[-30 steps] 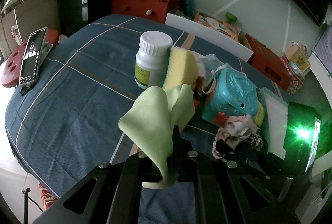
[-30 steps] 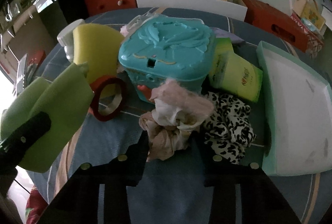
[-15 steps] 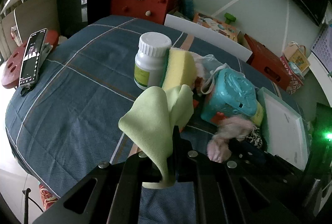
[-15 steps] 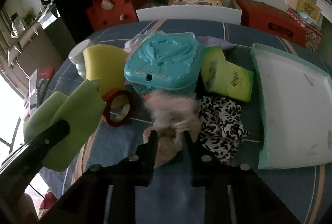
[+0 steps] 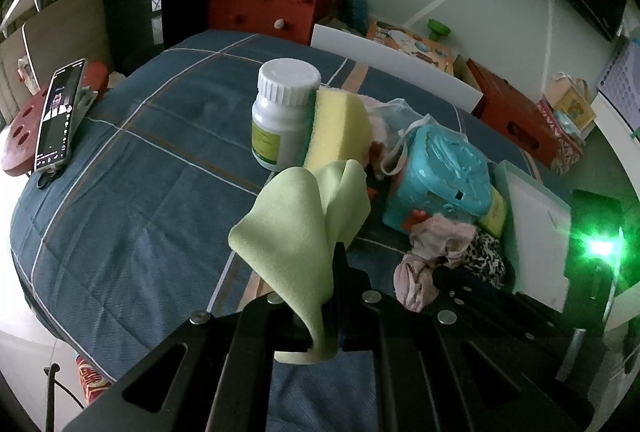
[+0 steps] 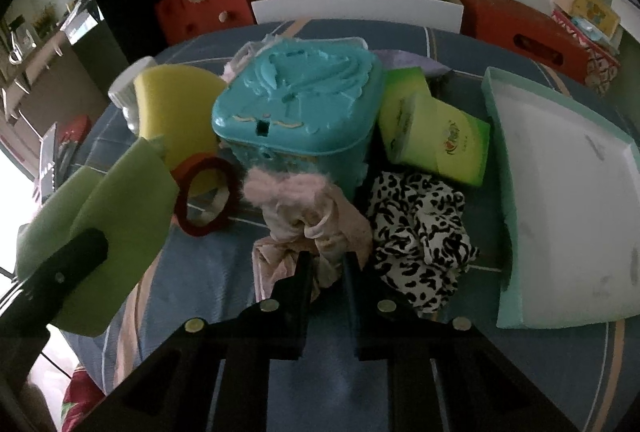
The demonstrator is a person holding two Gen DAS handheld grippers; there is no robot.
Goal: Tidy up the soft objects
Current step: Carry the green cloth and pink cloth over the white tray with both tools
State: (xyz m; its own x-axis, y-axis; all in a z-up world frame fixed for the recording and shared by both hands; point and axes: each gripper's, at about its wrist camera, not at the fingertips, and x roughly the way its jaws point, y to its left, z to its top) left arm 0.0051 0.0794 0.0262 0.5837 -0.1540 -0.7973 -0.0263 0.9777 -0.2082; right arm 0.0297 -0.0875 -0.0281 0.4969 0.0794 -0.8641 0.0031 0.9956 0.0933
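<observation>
My left gripper (image 5: 326,264) is shut on a light green cloth (image 5: 300,232) and holds it above the blue quilted table; the cloth also shows at the left of the right wrist view (image 6: 100,232). My right gripper (image 6: 324,256) is shut on a pink fluffy fabric piece (image 6: 308,216), seen from the left wrist view (image 5: 428,252) too. A black-and-white leopard scrunchie (image 6: 420,244) lies just right of it. A yellow sponge (image 5: 336,127) leans against a white bottle (image 5: 280,111).
A teal plastic box (image 6: 296,103) stands behind the pink fabric, with a green carton (image 6: 432,135) to its right and a red ring (image 6: 204,199) to its left. A white tray with a teal rim (image 6: 500,151) lies on the right. A phone (image 5: 60,115) rests at the far left.
My right gripper closed on the pink fabric and pulled it up and back from the pile. My left gripper kept holding the green cloth in place.
</observation>
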